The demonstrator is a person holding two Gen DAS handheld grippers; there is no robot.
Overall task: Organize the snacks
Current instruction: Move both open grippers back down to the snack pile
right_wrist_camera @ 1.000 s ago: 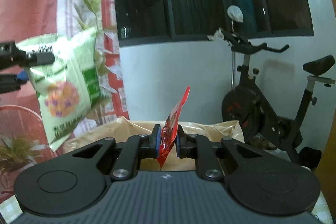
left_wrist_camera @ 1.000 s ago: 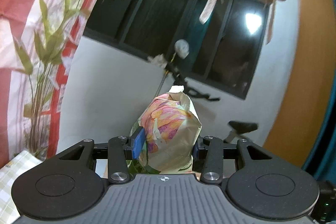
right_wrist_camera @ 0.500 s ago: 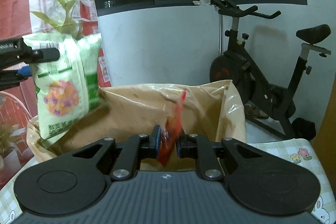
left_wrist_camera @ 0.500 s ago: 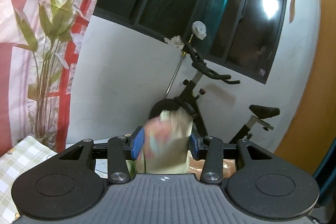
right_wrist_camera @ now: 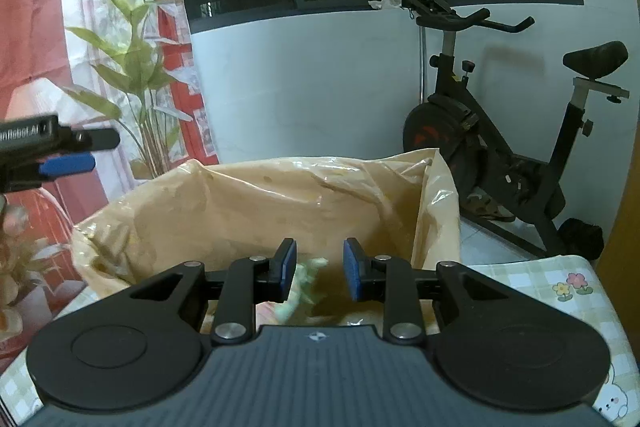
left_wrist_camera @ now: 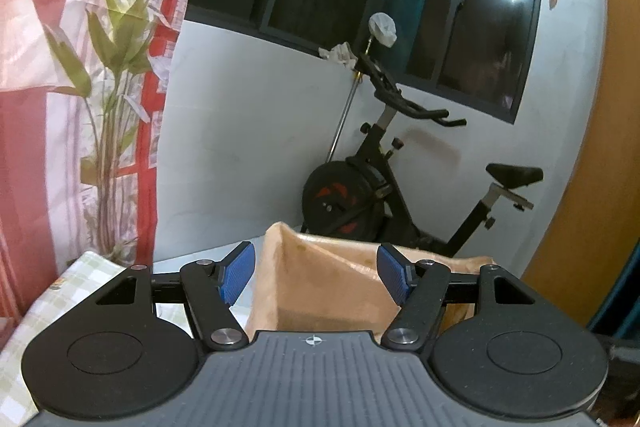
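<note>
A tan plastic bag [right_wrist_camera: 256, 203] stands open on the table, and it also shows in the left wrist view [left_wrist_camera: 328, 279]. My left gripper [left_wrist_camera: 316, 271] is open and empty above the bag's left edge; its fingers [right_wrist_camera: 64, 163] show at the left of the right wrist view. My right gripper [right_wrist_camera: 318, 267] is open and empty over the bag's mouth. A blurred green snack pack [right_wrist_camera: 308, 287] lies inside the bag just below the right gripper's jaws. The red packet is out of sight.
The table has a checked cloth [right_wrist_camera: 560, 287]. A black exercise bike [right_wrist_camera: 500, 147] stands behind the bag at the right, against a white wall below dark windows. A red and white curtain with leaf print [left_wrist_camera: 80, 67] hangs at the left.
Both grippers lowered toward the bag and opened. The green snack pack left the left gripper and the red packet left the right gripper, both dropping into the bag.
</note>
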